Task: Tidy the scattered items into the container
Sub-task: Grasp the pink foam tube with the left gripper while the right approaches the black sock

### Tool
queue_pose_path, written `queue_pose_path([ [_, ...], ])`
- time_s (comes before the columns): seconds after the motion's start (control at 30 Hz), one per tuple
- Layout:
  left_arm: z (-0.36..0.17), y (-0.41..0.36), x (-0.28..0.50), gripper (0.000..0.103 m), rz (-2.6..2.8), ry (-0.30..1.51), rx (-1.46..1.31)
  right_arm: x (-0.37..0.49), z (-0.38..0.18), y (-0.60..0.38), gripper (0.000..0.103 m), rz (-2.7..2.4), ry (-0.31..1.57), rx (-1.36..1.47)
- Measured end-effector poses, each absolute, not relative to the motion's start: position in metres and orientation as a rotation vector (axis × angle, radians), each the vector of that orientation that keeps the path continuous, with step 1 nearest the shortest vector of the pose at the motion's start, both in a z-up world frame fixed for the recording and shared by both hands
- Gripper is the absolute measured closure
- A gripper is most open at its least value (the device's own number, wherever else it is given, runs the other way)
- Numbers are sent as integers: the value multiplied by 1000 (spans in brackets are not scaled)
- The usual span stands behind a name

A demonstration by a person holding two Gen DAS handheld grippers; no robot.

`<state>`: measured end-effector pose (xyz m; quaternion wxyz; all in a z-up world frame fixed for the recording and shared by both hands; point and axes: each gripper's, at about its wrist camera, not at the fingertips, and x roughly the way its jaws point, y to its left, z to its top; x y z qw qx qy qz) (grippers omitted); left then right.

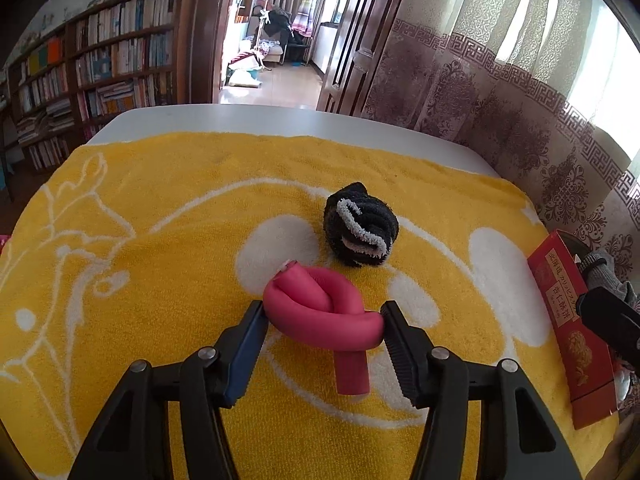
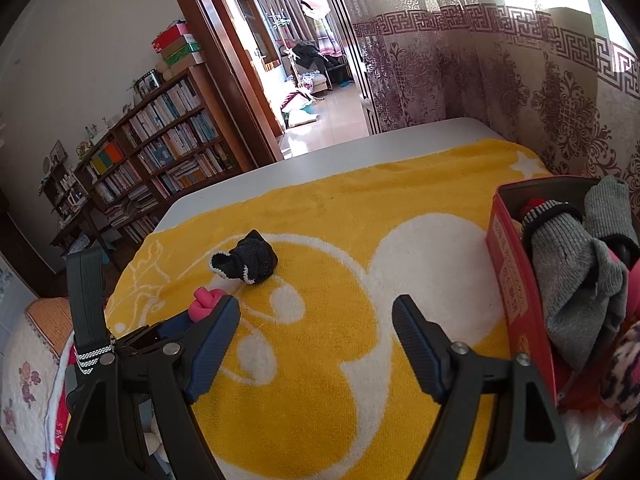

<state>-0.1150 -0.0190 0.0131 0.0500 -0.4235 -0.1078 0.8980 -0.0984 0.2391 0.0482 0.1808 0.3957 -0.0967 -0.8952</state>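
Now the left hand-held gripper (image 1: 324, 320) clasps the pink foam roll (image 1: 320, 312) on the yellow towel (image 1: 160, 240), black sock (image 1: 360, 226) just beyond. Right hand-held gripper (image 2: 316, 324) hangs released beside the red box (image 2: 516, 276).

Both wrist cameras look steeply down along their fingers, close over the yellow towel (image 1: 160, 240). The right view faces leftward; both share the black sock (image 2: 248, 262) and red box (image 1: 568, 332).
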Motion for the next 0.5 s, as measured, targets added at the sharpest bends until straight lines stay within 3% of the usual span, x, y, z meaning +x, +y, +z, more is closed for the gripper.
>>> queue_pose_path([
  [0.5,19,-49,-105,43,2816,-392,-1277,-169,17,167,21,-2347,-279,1282],
])
